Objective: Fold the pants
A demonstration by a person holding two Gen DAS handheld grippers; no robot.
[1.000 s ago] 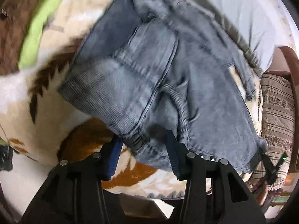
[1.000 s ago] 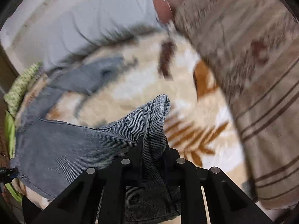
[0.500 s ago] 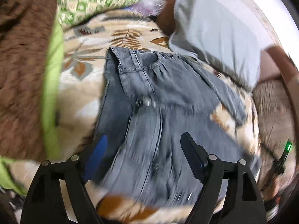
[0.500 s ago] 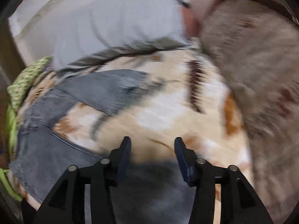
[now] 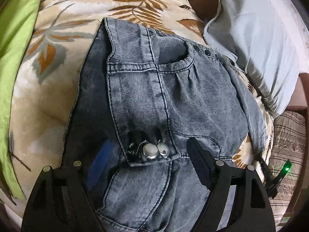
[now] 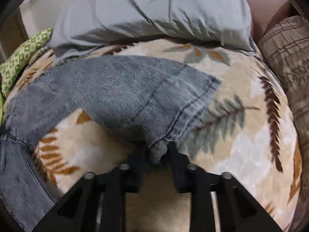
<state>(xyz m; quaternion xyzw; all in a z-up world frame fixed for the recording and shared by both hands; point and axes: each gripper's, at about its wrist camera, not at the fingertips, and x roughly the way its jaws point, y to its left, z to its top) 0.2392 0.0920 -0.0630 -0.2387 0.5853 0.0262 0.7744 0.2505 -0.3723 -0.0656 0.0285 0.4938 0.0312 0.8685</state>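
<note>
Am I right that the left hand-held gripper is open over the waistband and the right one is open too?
Not quite. In the right wrist view the right hand-held gripper is shut on the pants at the leg hem. The left hand-held gripper is open over the waistband.

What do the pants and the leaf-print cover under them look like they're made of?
Pants: apparently washed grey denim with a fine ribbed weave, contrast stitching and metal snap buttons; the right gripper pinches a hem corner. Cover: likely plush fleece, judging by its soft matte nap, though blur leaves this uncertain.
</note>
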